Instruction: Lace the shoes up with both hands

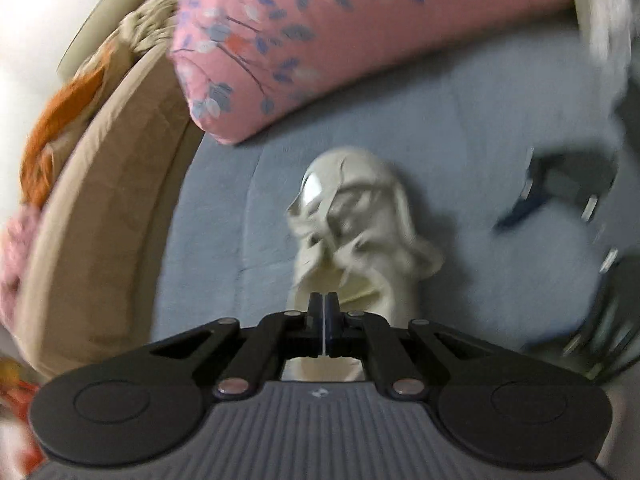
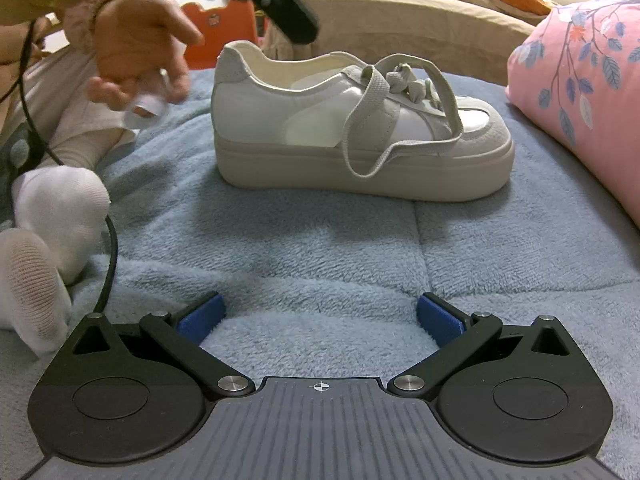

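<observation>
On blue blanket (image 2: 320,248): white shoe (image 2: 360,120) upright on its sole, toe toward pink pillow (image 2: 580,100), laces (image 2: 376,92) loose, one loop draped down the side. Left tongs (image 1: 322,308) pressed together, over the shoe's heel end; nothing discernible between them, view blurred. Right tongs (image 2: 320,316) spread wide, low over blanket, well short of shoe.

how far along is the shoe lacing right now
Done: the laces already cross the upper eyelets of the shoe, and one loose loop hangs down its side. In hand: apparently nothing; the left tongs are shut above the shoe, the right tongs open, resting on the blue blanket. Left: no knot or bow shows yet.
</observation>
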The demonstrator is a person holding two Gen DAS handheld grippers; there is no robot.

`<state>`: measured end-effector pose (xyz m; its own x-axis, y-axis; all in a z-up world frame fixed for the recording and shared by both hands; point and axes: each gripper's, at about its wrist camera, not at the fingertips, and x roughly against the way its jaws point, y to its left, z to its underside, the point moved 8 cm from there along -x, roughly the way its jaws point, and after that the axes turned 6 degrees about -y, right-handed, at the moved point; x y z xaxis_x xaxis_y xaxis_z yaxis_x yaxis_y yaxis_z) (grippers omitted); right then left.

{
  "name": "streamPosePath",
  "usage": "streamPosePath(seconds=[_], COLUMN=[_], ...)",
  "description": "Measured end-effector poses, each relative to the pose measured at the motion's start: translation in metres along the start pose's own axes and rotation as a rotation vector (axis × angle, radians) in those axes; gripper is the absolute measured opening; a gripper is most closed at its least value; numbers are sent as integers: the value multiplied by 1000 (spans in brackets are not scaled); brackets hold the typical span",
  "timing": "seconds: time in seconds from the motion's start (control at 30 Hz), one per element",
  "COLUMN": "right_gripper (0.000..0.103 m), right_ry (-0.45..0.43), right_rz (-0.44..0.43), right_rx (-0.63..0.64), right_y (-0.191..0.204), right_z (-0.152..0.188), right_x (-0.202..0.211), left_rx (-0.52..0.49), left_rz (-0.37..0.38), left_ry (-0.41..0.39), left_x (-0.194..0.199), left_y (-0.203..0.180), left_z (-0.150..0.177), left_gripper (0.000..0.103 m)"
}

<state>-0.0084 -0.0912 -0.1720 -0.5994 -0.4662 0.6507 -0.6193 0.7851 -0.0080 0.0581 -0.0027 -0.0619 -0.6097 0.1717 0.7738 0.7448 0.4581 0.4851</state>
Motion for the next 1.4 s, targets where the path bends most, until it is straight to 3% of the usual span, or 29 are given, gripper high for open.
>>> streamPosePath(seconds=[0.1, 0.17, 0.57, 0.93, 1.13, 1.23, 1.33, 1.4], right_gripper=[103, 103, 103, 103, 103, 103, 103, 103], right_ry=[0, 0, 0, -1, -1, -1, -1, -2], right_rz=[0, 0, 0, 0, 0, 0, 0, -1], right_rx=[0, 0, 0, 1, 0, 0, 0, 0], right_y=[0, 0, 0, 0, 0, 0, 0, 0], right_z=[0, 0, 0, 0, 0, 0, 0, 0], right_x=[0, 0, 0, 0, 0, 0, 0, 0], left_rx=[-99, -64, -2, 308, 354, 298, 152, -3], left_rz=[55, 107, 222, 318, 332, 305, 249, 181], left_ry=[19, -21, -65, -255, -304, -287, -261, -230], left_x=[-8, -11, -33, -28, -24, -24, -22, -17], left_y=[-8, -8, -4, 26, 28, 25, 16, 8], left_z=[-2, -8, -11, 5, 11, 9, 2, -3], left_gripper=[9, 16, 16, 14, 7, 7, 12, 18])
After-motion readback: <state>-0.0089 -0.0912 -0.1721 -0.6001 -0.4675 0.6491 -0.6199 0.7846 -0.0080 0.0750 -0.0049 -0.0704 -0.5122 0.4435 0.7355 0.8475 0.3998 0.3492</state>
